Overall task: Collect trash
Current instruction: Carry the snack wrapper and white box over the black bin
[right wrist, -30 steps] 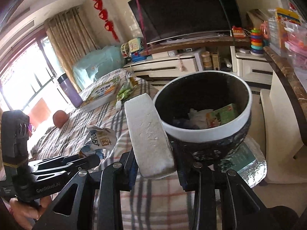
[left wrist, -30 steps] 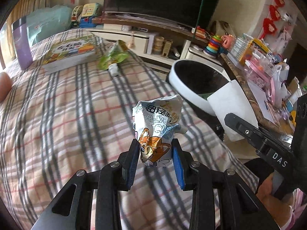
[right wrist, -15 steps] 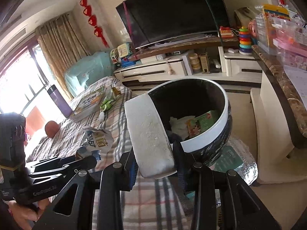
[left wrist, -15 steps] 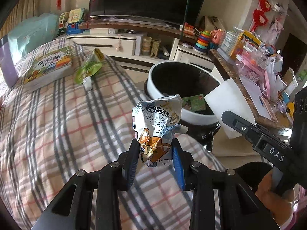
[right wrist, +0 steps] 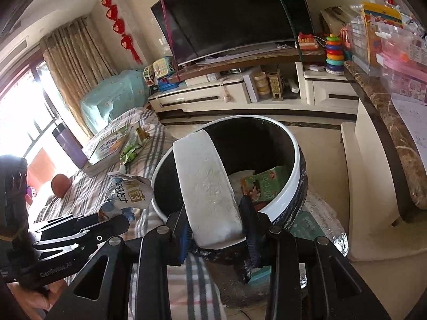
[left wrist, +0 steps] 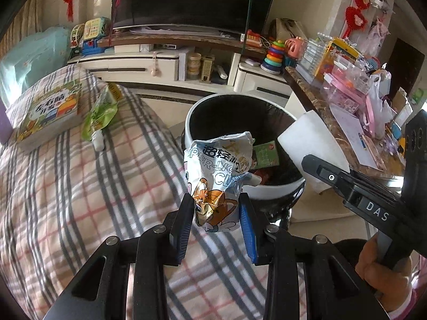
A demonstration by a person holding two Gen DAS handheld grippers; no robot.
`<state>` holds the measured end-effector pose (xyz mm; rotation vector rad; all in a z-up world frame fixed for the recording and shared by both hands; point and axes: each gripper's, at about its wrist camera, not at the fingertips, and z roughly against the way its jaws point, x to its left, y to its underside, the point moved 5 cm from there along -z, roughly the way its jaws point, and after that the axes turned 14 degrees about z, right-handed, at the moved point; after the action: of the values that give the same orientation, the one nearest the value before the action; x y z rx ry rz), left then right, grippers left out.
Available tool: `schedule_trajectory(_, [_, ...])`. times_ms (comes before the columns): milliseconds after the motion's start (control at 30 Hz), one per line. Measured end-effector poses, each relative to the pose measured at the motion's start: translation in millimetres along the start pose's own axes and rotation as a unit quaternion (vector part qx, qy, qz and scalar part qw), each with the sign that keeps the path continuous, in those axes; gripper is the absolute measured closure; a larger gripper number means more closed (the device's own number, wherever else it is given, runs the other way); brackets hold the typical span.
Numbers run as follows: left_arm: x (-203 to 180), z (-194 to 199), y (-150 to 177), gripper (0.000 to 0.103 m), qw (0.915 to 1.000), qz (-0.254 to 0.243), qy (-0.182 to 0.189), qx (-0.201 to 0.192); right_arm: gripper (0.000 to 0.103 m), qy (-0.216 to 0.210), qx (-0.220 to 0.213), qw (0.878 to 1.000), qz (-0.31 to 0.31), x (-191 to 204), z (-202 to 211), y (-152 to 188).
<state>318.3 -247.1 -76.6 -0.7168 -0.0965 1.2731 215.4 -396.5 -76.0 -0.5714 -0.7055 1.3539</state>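
Bin [left wrist: 213,101] right of bed [left wrist: 80,186], book [left wrist: 50,112] beside pouch [left wrist: 100,112] on bed

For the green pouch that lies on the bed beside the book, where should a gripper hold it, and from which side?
Grip the green pouch across its flat middle, coming from above, fingers on its two long edges. It lies flat on the checked bedcover; its white cap looks too small and round.

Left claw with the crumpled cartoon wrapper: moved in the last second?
Yes. The left claw carried the crumpled cartoon wrapper from over the plaid bedcover toward the black white-rimmed bin; it now overlaps the rim.
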Motion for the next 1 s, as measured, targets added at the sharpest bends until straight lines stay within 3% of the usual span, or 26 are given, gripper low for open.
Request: schedule_trajectory(1000, [-25.1,-55.6,-43.9,0.07,0.9996,-0.018,-0.01,0.016,0.068,0.002,0.035,0.999,-0.012,-28.3,-34.5,-27.4])
